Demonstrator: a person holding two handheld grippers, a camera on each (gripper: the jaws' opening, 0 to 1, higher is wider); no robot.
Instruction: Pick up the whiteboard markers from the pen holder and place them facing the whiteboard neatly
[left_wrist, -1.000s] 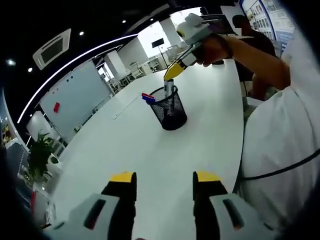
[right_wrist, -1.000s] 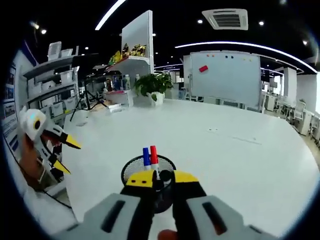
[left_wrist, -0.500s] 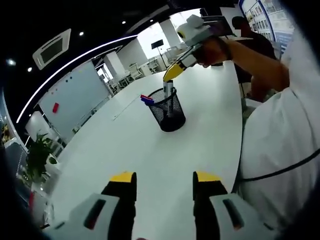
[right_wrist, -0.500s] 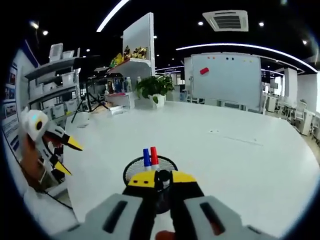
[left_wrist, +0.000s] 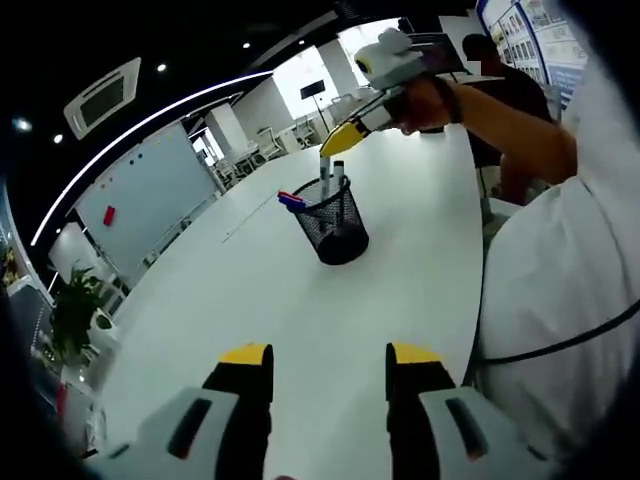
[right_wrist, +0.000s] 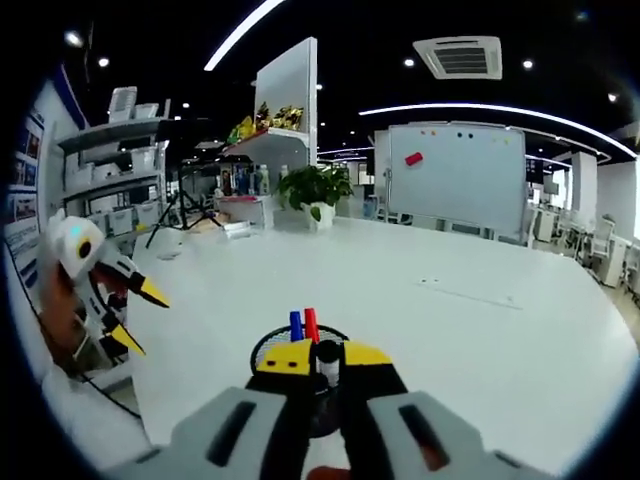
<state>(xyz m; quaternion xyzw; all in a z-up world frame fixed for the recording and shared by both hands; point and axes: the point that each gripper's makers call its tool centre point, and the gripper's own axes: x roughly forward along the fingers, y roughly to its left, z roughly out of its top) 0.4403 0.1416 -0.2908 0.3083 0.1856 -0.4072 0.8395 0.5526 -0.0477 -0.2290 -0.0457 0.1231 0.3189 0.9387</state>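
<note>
A black mesh pen holder stands on the white table, with a blue and a red marker leaning out of it. My right gripper hovers over the holder, shut on a black-capped marker drawn partly up out of it. In the right gripper view that marker sits pinched between the yellow fingertips, above the pen holder and its blue and red markers. My left gripper is open over the near table, well short of the holder. The whiteboard stands beyond the table's far side.
My left gripper appears at the left of the right gripper view, in a hand. A person's arm and white shirt fill the right side. A potted plant and shelves stand past the table's far edge.
My right gripper has risen a little, lifting the black-capped marker higher out of the pen holder. The left gripper has stayed put and open.
</note>
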